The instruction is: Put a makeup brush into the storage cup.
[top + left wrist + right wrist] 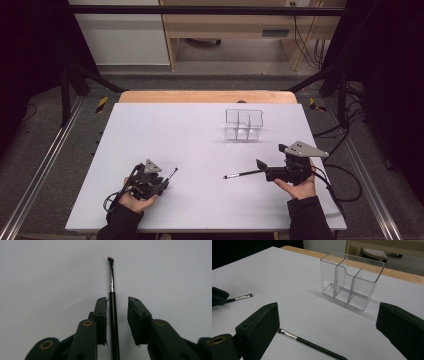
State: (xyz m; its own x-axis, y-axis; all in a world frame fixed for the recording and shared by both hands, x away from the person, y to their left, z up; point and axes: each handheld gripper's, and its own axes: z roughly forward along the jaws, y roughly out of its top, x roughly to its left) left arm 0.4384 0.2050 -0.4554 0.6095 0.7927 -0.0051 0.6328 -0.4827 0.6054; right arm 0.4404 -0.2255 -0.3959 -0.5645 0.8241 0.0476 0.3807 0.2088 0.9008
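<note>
My left tongs (167, 181) sit low at the near left of the white counter (165, 130) with a thin black makeup brush (112, 293) running between the jaws. In the left gripper view its handle lies against the left pad while the right pad stands clear of it, so the jaws are parted and not clamping. Its bristle tip points away from me. My right tongs (260, 165) are at the near right, jaws spread wide with nothing pressed between them. A second black brush (243, 174) lies flat on the counter just in front of them, bristles toward the middle. The clear divided organizer (352, 280) stands upright farther back on the counter, well apart from both brushes
</note>
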